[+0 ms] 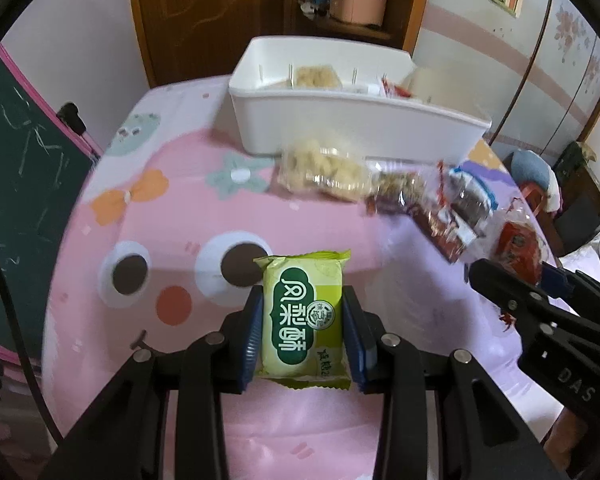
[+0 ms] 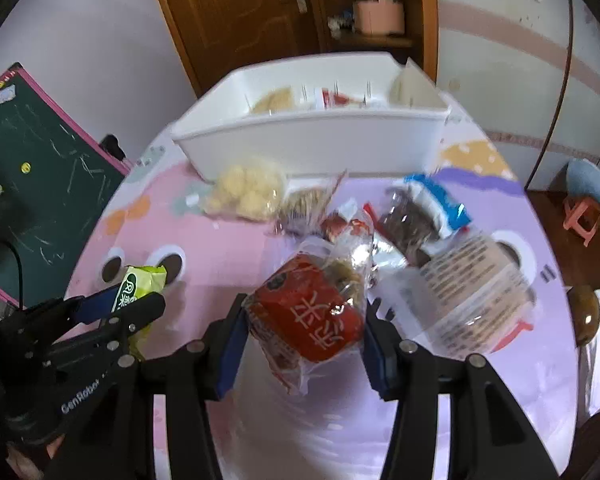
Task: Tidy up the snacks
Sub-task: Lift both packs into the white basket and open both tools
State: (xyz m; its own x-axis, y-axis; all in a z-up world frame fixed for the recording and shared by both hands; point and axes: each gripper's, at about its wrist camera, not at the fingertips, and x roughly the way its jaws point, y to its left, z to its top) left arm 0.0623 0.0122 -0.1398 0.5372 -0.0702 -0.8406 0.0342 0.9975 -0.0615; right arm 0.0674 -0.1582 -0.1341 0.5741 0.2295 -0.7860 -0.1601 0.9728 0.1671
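My left gripper (image 1: 302, 312) is shut on a green snack packet (image 1: 304, 316), held above the pink tablecloth; the packet also shows in the right wrist view (image 2: 140, 286). My right gripper (image 2: 304, 320) is shut on a red snack packet (image 2: 306, 316) in clear wrap, which also shows in the left wrist view (image 1: 518, 250). A white divided bin (image 1: 352, 118) stands at the table's far side with a few snacks inside; it also shows in the right wrist view (image 2: 312, 140).
Loose snacks lie in front of the bin: a pale puffed-snack bag (image 2: 246, 192), a brown bag (image 2: 306, 206), a dark bag with blue edge (image 2: 420, 216), a clear printed packet (image 2: 476, 292). A chalkboard (image 1: 16, 176) stands left. A small stool (image 2: 586, 210) is right.
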